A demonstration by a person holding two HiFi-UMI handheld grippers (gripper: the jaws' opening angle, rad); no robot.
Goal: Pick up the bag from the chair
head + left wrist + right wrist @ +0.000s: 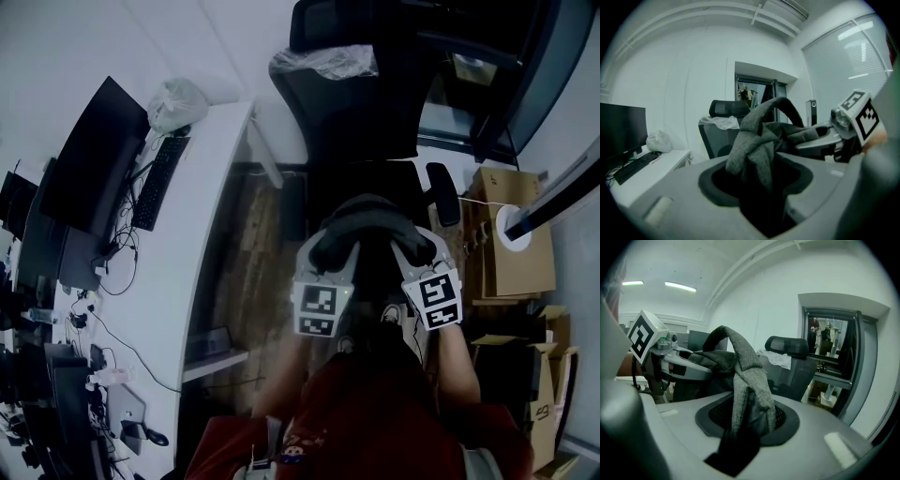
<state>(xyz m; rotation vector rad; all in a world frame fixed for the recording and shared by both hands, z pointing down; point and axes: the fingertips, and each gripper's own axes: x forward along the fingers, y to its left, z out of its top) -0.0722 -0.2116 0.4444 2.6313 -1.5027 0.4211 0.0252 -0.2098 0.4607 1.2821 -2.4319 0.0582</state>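
Note:
A dark grey fabric bag (371, 223) hangs between my two grippers, above the seat of the black office chair (361, 103). The left gripper (334, 251) is shut on the bag's left side, and grey cloth (752, 145) bunches out of its jaws (757, 180). On the bag's right side the right gripper (413, 249) is shut, with a fold of the cloth (747, 380) rising from its jaws (740, 427). Each gripper view shows the other gripper across the bag: the right gripper (851, 123) and the left gripper (654, 350). The chair (723, 129) (794, 364) stands just behind the bag.
A clear plastic wrap (328, 62) covers the chair's headrest. To the left a white desk (202, 216) carries a monitor (89, 155), a keyboard (159, 181) and a white plastic bag (174, 101). Cardboard boxes (511, 234) stand at the right. Wooden floor (248, 253) lies between desk and chair.

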